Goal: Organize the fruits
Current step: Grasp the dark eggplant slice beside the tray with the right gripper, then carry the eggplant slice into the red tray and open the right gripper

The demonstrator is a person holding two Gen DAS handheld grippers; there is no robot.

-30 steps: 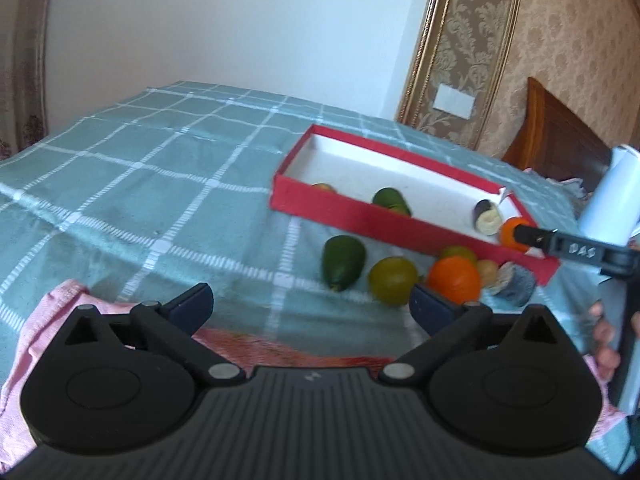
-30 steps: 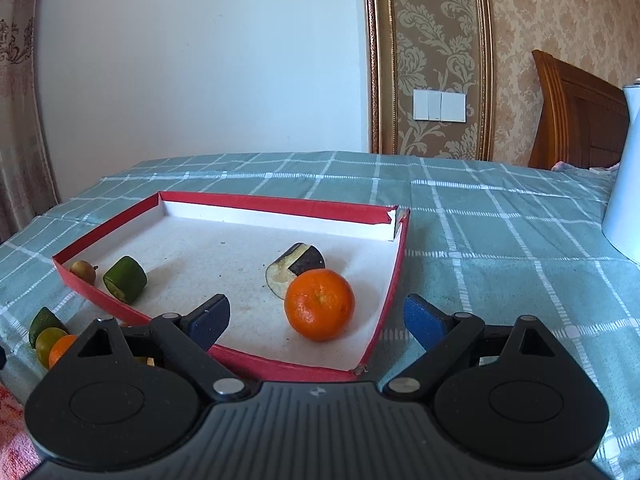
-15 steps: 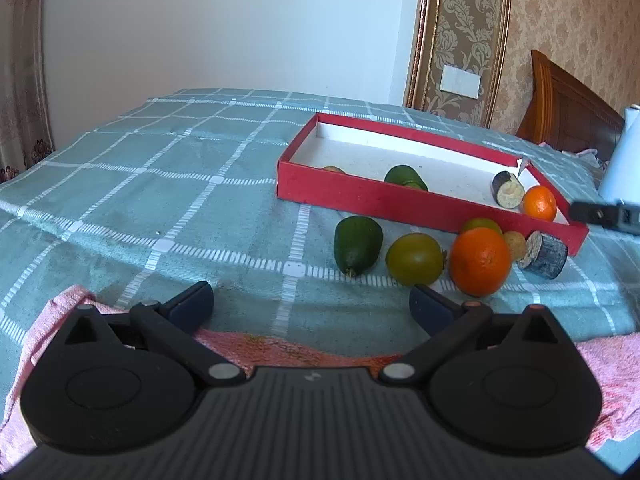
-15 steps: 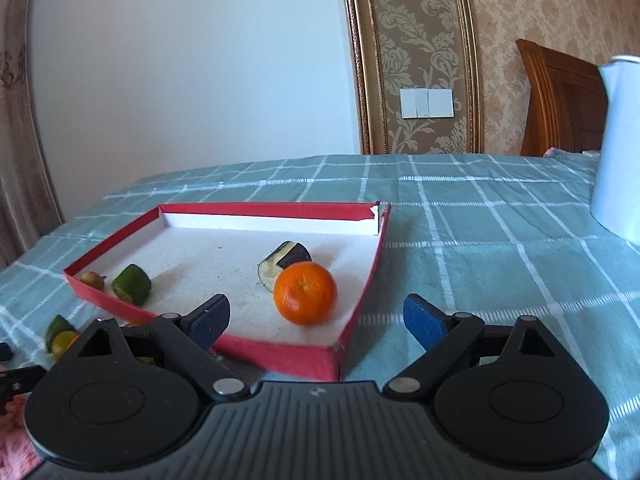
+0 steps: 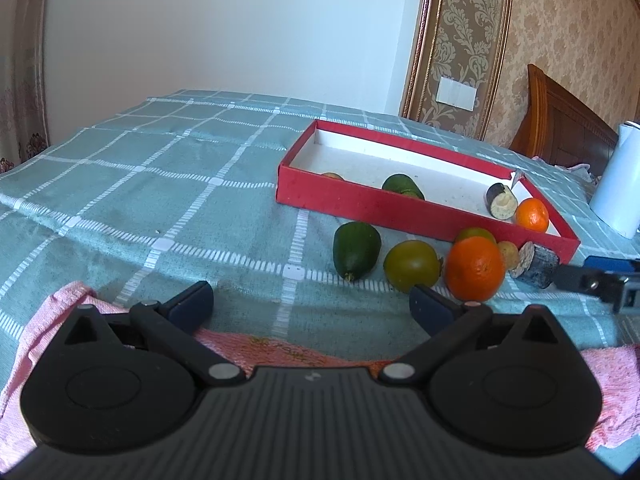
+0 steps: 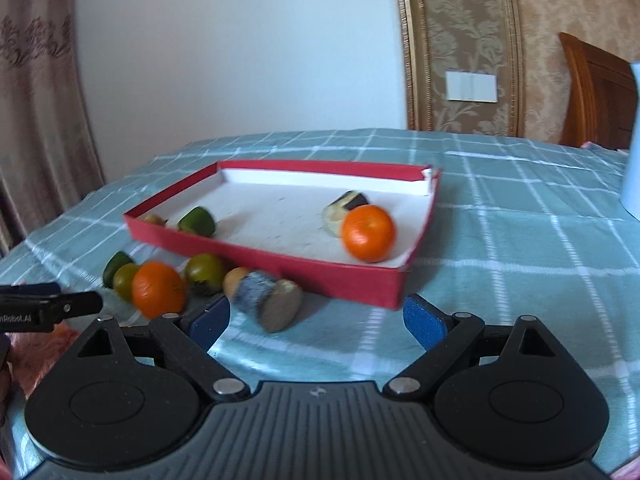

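While both your left gripper (image 5: pixel 311 301) and right gripper (image 6: pixel 317 317) hang spread wide and empty, the loose fruits (image 5: pixel 474 268) sit mid-frame on the teal checked tablecloth (image 5: pixel 160 184) beside the red tray (image 5: pixel 360 200); patterned wallpaper (image 5: pixel 568 32) and a wooden headboard (image 5: pixel 560 128) fill the upper right.

On the tabletop (image 5: pixel 168 184) sits the box (image 5: pixel 400 206), with an orange (image 5: pixel 531 215) and a cut piece (image 5: pixel 501 206) together at its right end and two more pieces at its left. Before the box runs a row of loose fruit (image 5: pixel 475 268), and a jug (image 5: pixel 618 184) stands off to the right.
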